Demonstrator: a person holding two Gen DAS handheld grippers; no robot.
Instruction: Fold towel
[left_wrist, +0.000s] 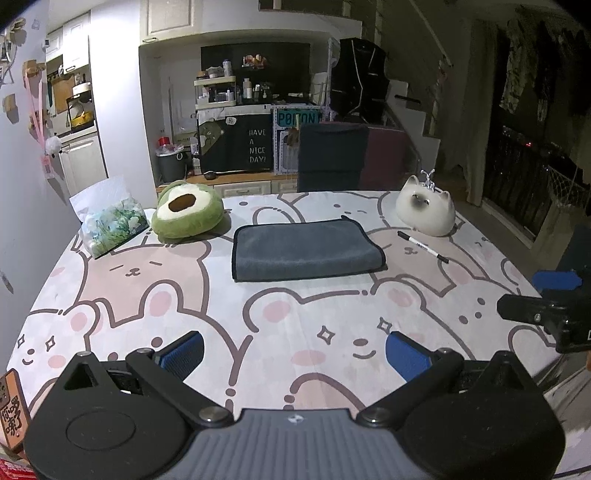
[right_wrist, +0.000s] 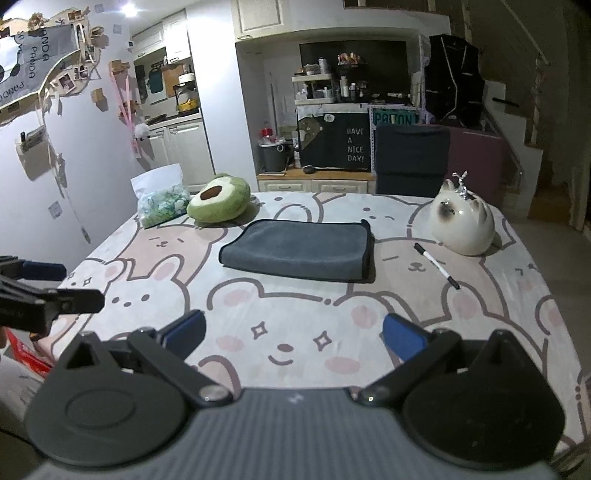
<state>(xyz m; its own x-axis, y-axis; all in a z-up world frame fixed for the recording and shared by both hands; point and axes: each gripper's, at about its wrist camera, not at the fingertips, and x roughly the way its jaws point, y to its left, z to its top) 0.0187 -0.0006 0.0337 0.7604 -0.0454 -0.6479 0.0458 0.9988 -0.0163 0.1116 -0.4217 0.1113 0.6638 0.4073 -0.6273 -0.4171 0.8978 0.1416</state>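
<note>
Towel: the grey towel (left_wrist: 306, 251) lay flat near the middle of the worktop (left_wrist: 258, 332), already doubled into a neat rectangle, its rounded fold along the side nearer the pen; it sat well ahead of both tools and touched nothing else.
Left tool: the left tool (left_wrist: 295, 350) hovered over the near part of the worktop with its blue pads spread wide and nothing between them; released.
Right tool: the right tool (right_wrist: 293, 338) hung beside it at about the same height, pads likewise apart and empty; released.
Neighbours: an avocado plush (left_wrist: 186, 214) sat just beyond the towel's far left corner; a white cat figurine (left_wrist: 424, 210) and a black pen (left_wrist: 423, 246) lay to its right, the pen near the folded edge but apart from it.
Step in hand, as I judged it: either the fold was finished or one more halving remained; if another fold was wanted, each tool should take one corner of the same short edge, pinching every layer together; lift only a little, carry the edge across evenly, and lay it square on the opposite edge.
Care: keep the swing clear of the pen and the figurine; a dragged corner could skew the stack.
</note>
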